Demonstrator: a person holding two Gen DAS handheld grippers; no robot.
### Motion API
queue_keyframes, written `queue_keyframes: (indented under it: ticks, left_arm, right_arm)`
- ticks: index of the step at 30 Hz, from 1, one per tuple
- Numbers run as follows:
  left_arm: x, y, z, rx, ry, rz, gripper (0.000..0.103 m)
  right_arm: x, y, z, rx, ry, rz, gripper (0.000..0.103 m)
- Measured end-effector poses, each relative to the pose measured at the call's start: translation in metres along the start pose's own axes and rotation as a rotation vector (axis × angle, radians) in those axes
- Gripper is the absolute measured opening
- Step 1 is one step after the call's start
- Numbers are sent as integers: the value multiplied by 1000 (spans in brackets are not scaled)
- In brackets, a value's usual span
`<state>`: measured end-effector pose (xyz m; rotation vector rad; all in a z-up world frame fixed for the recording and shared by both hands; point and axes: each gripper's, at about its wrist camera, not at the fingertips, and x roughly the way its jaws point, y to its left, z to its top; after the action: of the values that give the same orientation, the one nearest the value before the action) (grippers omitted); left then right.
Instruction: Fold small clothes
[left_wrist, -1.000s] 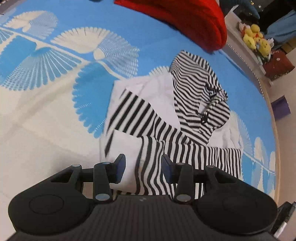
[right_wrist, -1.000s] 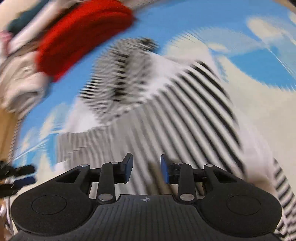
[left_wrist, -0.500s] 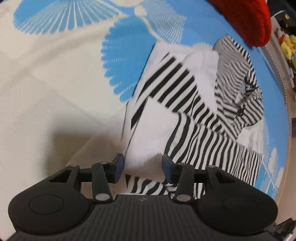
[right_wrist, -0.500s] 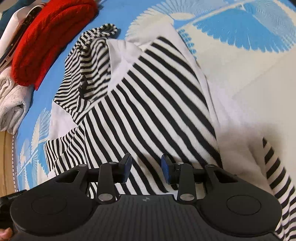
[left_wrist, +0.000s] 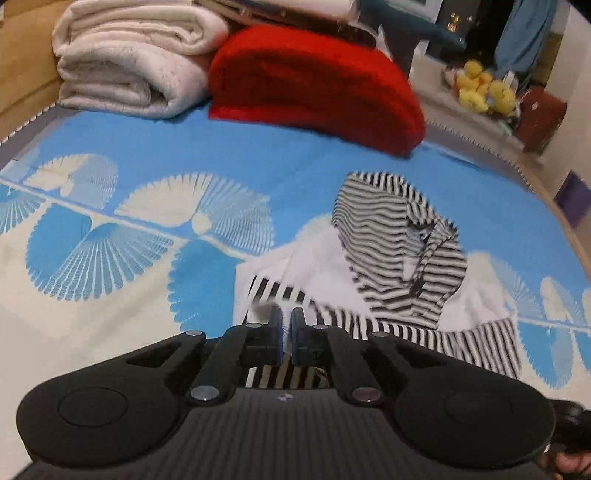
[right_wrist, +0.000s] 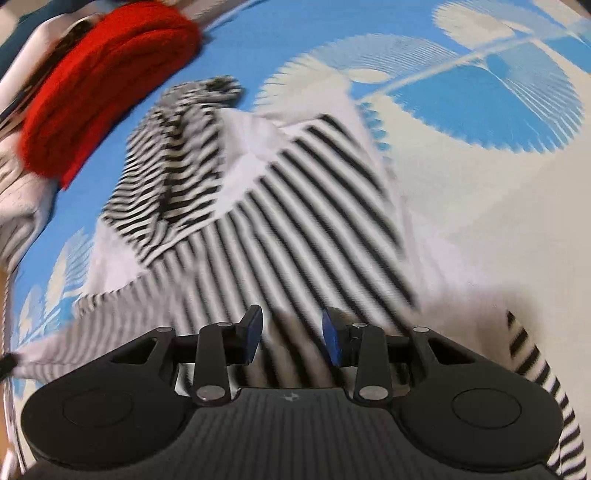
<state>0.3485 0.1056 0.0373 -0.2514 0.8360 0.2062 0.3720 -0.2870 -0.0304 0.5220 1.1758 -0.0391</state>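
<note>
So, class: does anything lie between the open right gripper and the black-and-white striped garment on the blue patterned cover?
Nothing visible does. The right gripper hangs open directly over the black-and-white striped garment, with only striped cloth showing between its fingers. The red folded knit lies well beyond, off to the side.

Readable text: none in either view.
Left tongs (left_wrist: 286, 325): a small pale mark on the ribbed housing, too small to read.
Right tongs (right_wrist: 291, 339): the same kind of small mark, unreadable.
Striped garment (right_wrist: 280, 221): no label showing.
</note>
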Motion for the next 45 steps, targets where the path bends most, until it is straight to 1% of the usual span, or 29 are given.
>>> queue_keyframes:
  ticks: [1, 4, 5, 6, 8, 9, 10, 11, 12, 13, 15, 16, 17, 19, 20, 22, 23, 25, 26, 27, 28, 29, 31, 33, 35, 38, 39, 42, 45]
  left_arm:
    - [6, 3, -2, -21, 40, 11, 5]
    - [50, 22, -19, -128, 305, 33, 6]
    - [58, 29, -25, -168, 345, 58, 6]
    - [58, 31, -26, -174, 333, 85, 6]
    - [47, 24, -19, -106, 253, 99, 7]
    - [41, 19, -17, -70, 212, 89, 14]
    - [38, 14, -16, -52, 192, 73, 20]
    - [39, 12, -16, -44, 194, 50, 22]
    - [44, 12, -19, -52, 221, 29, 22]
    - [53, 13, -25, -81, 276, 3, 22]
    - [71, 21, -40, -156, 401, -31, 23]
    - [82, 26, -48, -201, 466, -42, 23]
    - [87, 29, -54, -228, 488, -42, 23]
    - [87, 28, -55, -223, 482, -34, 23]
    - [83, 23, -52, -198, 463, -22, 23]
    - [70, 14, -43, -143, 397, -1, 32]
    - [66, 11, -41, -122, 367, 1, 33]
    - [66, 9, -39, -105, 333, 14, 36]
    - [70, 11, -41, -114, 349, 30, 36]
    - [76, 14, -44, -134, 382, 43, 36]
    - [83, 19, -46, -167, 416, 50, 36]
    - [87, 25, -50, -204, 435, 50, 36]
    - [84, 26, -47, -212, 421, 65, 36]
    - [74, 21, -40, -196, 384, 64, 36]
    - [66, 14, -34, -172, 342, 56, 38]
    - [59, 0, -29, -106, 298, 54, 49]
    - [59, -5, -30, -86, 294, 54, 53]
    - [57, -16, -32, -37, 302, 35, 54]
    - [52, -26, -34, 0, 279, 14, 56]
  right_arm:
    - [2, -3, 0, 20, -2, -24, 37]
    - [7, -12, -1, 51, -9, -118, 37]
    - [8, -15, -2, 58, -8, -134, 36]
    - [8, -16, -2, 66, -9, -136, 35]
    - [5, -15, -2, 64, -18, -154, 35]
    - [1, -12, -2, 63, -40, -165, 35]
    - [-4, -10, -3, 62, -70, -160, 37]
    - [-8, -6, -3, 46, -93, -140, 37]
    - [-8, -2, -2, 16, -97, -123, 37]
    - [-5, 1, -2, -7, -85, -106, 37]
    - [8, -6, -3, 22, -9, -100, 38]
    - [12, -11, -5, 43, 5, -106, 37]
    - [11, -11, -4, 41, -5, -106, 37]
    - [4, -4, -2, 4, -27, -111, 38]
    - [-1, -1, -1, -11, -53, -86, 38]
    - [-10, 5, 2, -68, -97, -56, 40]
    - [-11, 9, 4, -109, -106, -49, 41]
    - [-5, 11, 6, -157, -79, -34, 51]
    - [2, 7, 7, -148, -38, -28, 52]
    - [10, 1, 7, -117, 13, -30, 52]
    - [15, -7, 5, -78, 41, -40, 52]
    - [15, -10, 4, -55, 38, -41, 51]
    - [9, -8, 5, -62, 33, -35, 51]
    - [1, -5, 7, -82, 4, -31, 51]
    - [-6, -1, 8, -114, -28, -50, 51]
    - [-16, 9, 8, -190, -87, -92, 51]
    - [-20, 12, 6, -211, -104, -102, 51]
    - [-28, 17, 6, -260, -140, -119, 52]
    - [-36, 21, 3, -294, -160, -126, 52]
